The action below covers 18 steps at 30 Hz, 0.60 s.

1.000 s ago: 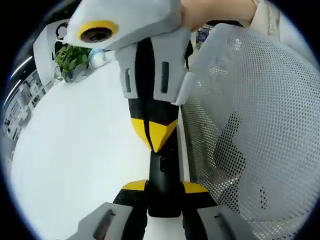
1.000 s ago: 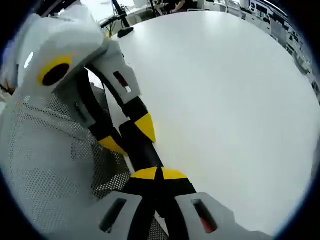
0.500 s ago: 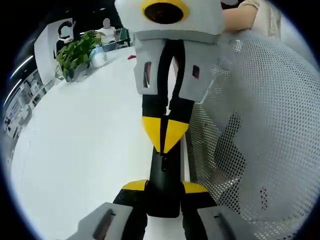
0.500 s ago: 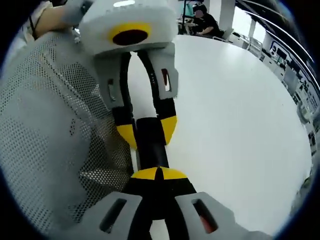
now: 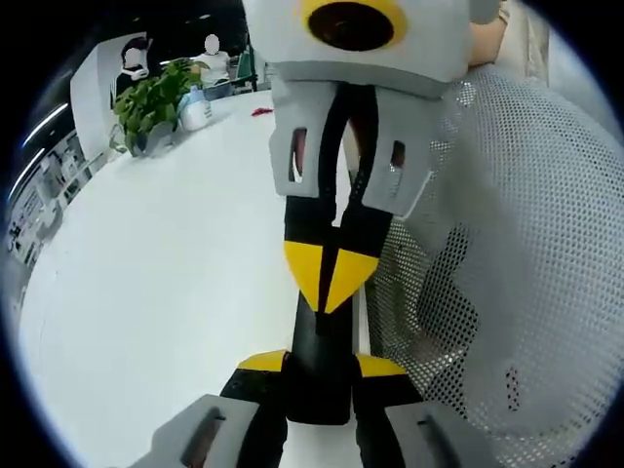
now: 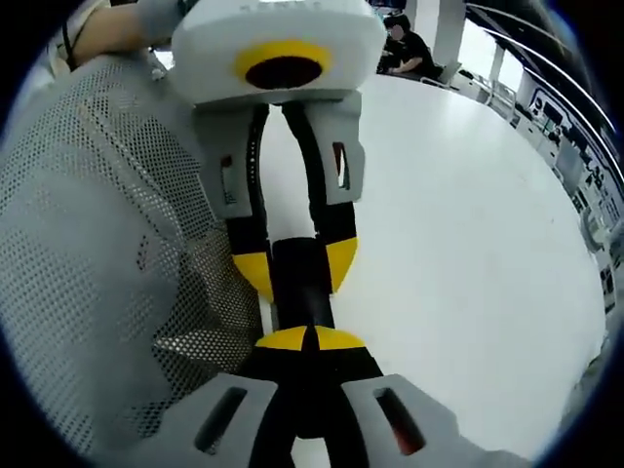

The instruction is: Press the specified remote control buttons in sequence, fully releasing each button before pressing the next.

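A slim black remote lies between the yellow tips of my left gripper, which is shut on its near end just above the white table. My right gripper comes in from the top, shut, its joined yellow tips resting on the remote's upper face. In the right gripper view the same remote runs forward from my shut right gripper, whose tips touch it. The left gripper faces me there, one yellow fingertip on each side of the remote. The remote's buttons are hidden.
A grey mesh chair back stands close beside the remote, also seen as the mesh chair back. The white table spreads wide on the other side. A potted plant and seated people are at the far edge.
The right gripper has swung from a slant to face the left one head-on, and its shut tips have slid a little nearer along the remote. The left gripper keeps its hold.
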Each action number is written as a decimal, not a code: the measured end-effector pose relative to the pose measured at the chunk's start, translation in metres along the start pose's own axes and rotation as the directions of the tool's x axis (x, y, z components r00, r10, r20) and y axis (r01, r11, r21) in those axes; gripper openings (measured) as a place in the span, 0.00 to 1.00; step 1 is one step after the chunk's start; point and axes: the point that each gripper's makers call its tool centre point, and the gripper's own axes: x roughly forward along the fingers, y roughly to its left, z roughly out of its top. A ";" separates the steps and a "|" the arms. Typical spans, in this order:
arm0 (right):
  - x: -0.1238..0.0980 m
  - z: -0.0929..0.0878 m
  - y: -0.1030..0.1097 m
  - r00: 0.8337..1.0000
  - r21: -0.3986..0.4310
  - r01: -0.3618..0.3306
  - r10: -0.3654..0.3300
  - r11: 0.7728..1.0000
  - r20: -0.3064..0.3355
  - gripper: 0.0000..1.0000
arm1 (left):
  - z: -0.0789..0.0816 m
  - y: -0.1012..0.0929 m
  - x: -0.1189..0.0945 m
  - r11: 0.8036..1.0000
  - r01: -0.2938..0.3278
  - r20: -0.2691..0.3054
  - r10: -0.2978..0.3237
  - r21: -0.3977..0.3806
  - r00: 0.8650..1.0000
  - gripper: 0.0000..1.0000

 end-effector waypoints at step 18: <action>0.002 0.000 -0.002 0.988 -0.006 0.049 -0.049 0.999 -0.144 0.00 | 0.000 0.000 0.000 1.000 0.004 0.032 -0.004 0.007 0.999 0.25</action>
